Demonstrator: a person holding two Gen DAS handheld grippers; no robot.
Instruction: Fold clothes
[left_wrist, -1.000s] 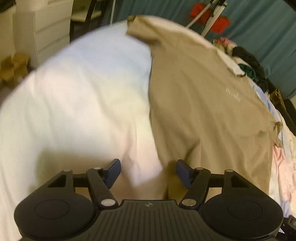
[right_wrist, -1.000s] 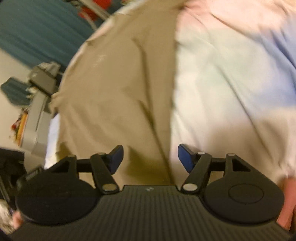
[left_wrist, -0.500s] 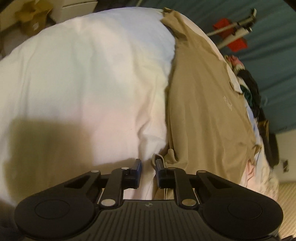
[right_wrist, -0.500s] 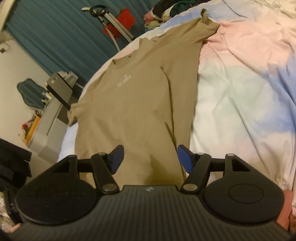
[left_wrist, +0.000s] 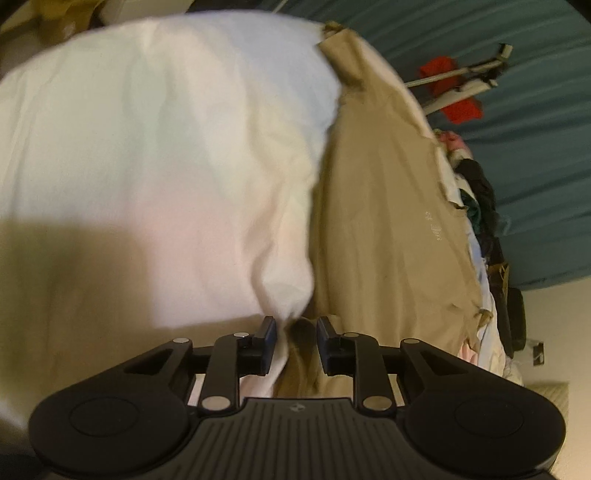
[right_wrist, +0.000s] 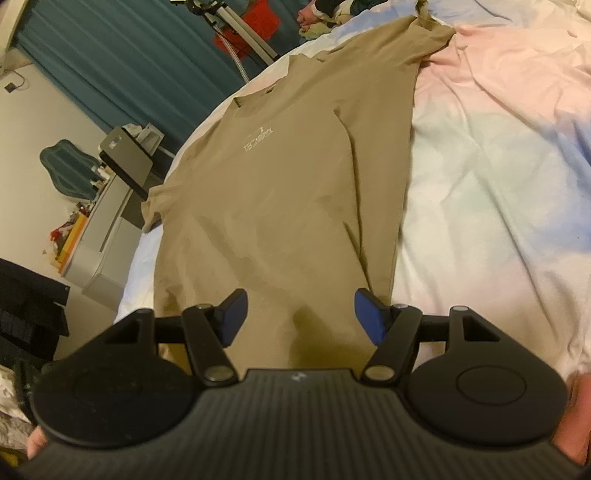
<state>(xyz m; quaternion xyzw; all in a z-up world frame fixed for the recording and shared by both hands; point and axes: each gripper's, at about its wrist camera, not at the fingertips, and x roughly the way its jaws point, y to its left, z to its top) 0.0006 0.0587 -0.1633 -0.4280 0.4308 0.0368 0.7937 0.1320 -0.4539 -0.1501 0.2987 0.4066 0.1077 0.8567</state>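
A tan T-shirt (left_wrist: 388, 221) lies flat, chest print up, on a pale bedsheet (left_wrist: 166, 147). My left gripper (left_wrist: 295, 328) is at the shirt's bottom corner with its jaws narrow and opening. A bunch of shirt hem and white sheet sits between them, and a dark gap shows beside the right pad. In the right wrist view the same T-shirt (right_wrist: 288, 184) stretches away from me across the pastel sheet (right_wrist: 498, 166). My right gripper (right_wrist: 301, 310) hovers open over the other end of the hem, with nothing pinched.
A teal curtain (right_wrist: 110, 48) hangs behind the bed, with a tripod and red cloth (left_wrist: 458, 96) in front of it. A pile of clothes (left_wrist: 476, 192) lies past the shirt's collar. A grey printer (right_wrist: 125, 162) stands beside the bed. A person's fingers (right_wrist: 580, 417) hold the right gripper.
My left gripper moved to the shirt's bottom corner, closed narrowly around the hem, then widened a little. The right gripper rolled and lifted slightly and stayed open.
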